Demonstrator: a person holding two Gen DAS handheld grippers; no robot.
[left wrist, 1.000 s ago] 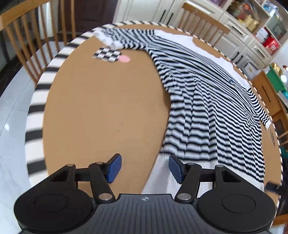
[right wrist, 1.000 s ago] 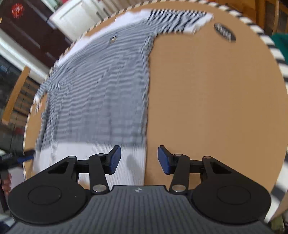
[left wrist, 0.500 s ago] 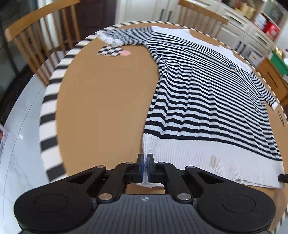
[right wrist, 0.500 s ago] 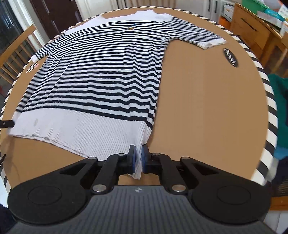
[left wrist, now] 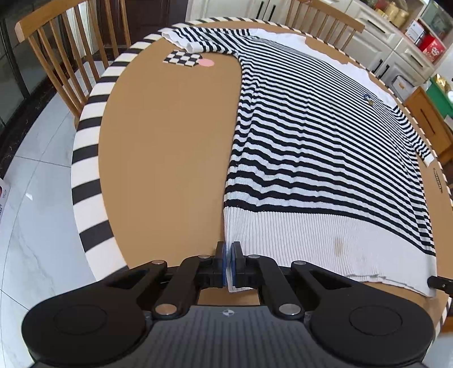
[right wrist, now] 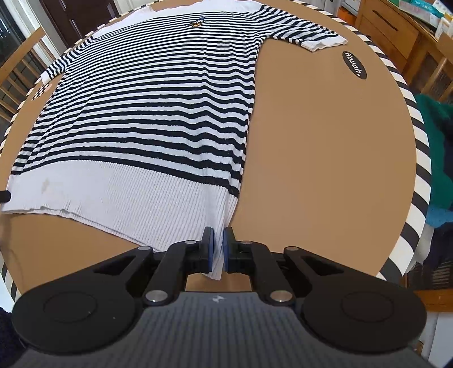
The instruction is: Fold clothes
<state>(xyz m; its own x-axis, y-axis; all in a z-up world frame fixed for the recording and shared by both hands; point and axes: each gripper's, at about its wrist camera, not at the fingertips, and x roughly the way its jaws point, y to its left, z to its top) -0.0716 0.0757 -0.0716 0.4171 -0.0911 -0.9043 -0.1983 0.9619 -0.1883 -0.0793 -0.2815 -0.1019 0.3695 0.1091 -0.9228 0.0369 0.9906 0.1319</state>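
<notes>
A: What is lying on the round tan bench with the black-and-white striped rim (left wrist: 158,158)?

B: A black-and-white striped knit sweater with a broad white ribbed hem (left wrist: 320,147) is lying flat and face up on it, sleeves spread toward the far rim, hem nearest the cameras. It is covering most of the bench; bare board is showing on both sides of the sweater.

A: And what is changing?

B: A second ago both pairs of fingers were standing apart above the hem. Now the left gripper (left wrist: 228,264) is clamping the hem corner on the sweater's left edge, and the right gripper (right wrist: 216,253) is clamping the opposite hem corner (right wrist: 218,254). In each wrist view a slip of white rib is showing between the blue pads (right wrist: 209,249).

A: Has the cloth risen off the bench yet?

B: Barely, as far as I can tell. The hem between the corners is sagging a little and the body is still resting flat.

A: So where does that leave the fold?

B: I judge it is only beginning: both bottom corners are secured, so the hem is ready to be carried up toward the collar of the sweater. A small embroidered badge (right wrist: 196,22) is sitting on the chest, and a faint brownish stain (left wrist: 339,245) is showing on the rib.
</notes>
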